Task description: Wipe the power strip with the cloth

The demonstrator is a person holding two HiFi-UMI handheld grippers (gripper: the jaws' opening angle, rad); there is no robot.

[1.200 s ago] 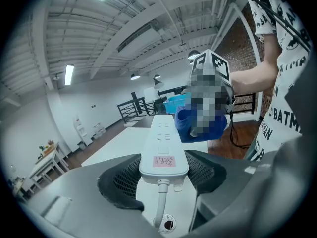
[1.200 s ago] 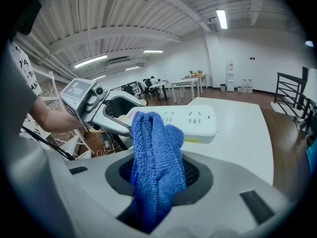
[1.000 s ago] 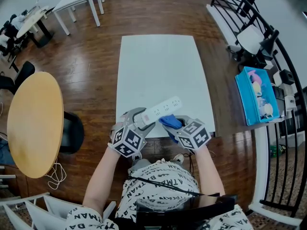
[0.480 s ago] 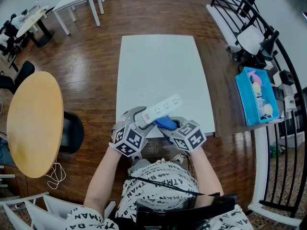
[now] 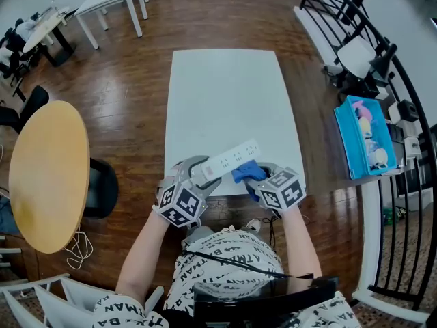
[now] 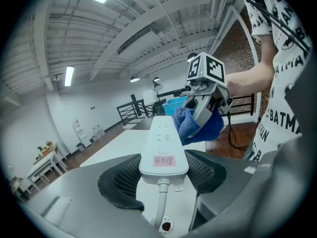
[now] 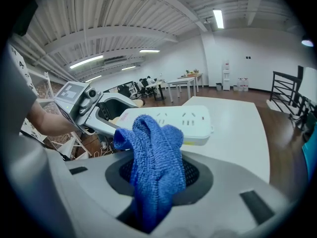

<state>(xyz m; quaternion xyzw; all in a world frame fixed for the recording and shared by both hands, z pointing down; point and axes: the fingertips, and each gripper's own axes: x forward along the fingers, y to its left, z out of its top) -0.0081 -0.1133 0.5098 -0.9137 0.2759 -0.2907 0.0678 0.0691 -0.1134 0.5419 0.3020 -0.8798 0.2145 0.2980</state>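
Note:
A white power strip (image 5: 229, 160) hangs slantwise over the near edge of the white table (image 5: 229, 94). My left gripper (image 5: 198, 173) is shut on its cable end, and the pads clamp both sides of the power strip (image 6: 161, 145) in the left gripper view. My right gripper (image 5: 256, 178) is shut on a blue cloth (image 5: 247, 171), which bunches up between the jaws as the cloth (image 7: 153, 162) in the right gripper view. The cloth (image 6: 190, 123) rests against the strip's right side, about mid-length. The power strip (image 7: 171, 125) lies just beyond the cloth.
A round wooden table (image 5: 48, 173) and a dark chair (image 5: 102, 188) stand at the left. A blue bin (image 5: 365, 139) with small items sits at the right beside a black railing (image 5: 403, 115). More white tables (image 5: 113, 2) stand at the far left.
The right gripper with the cloth slid left along the strip toward the left gripper, then back right toward the strip's far end. The left gripper kept its hold almost still.

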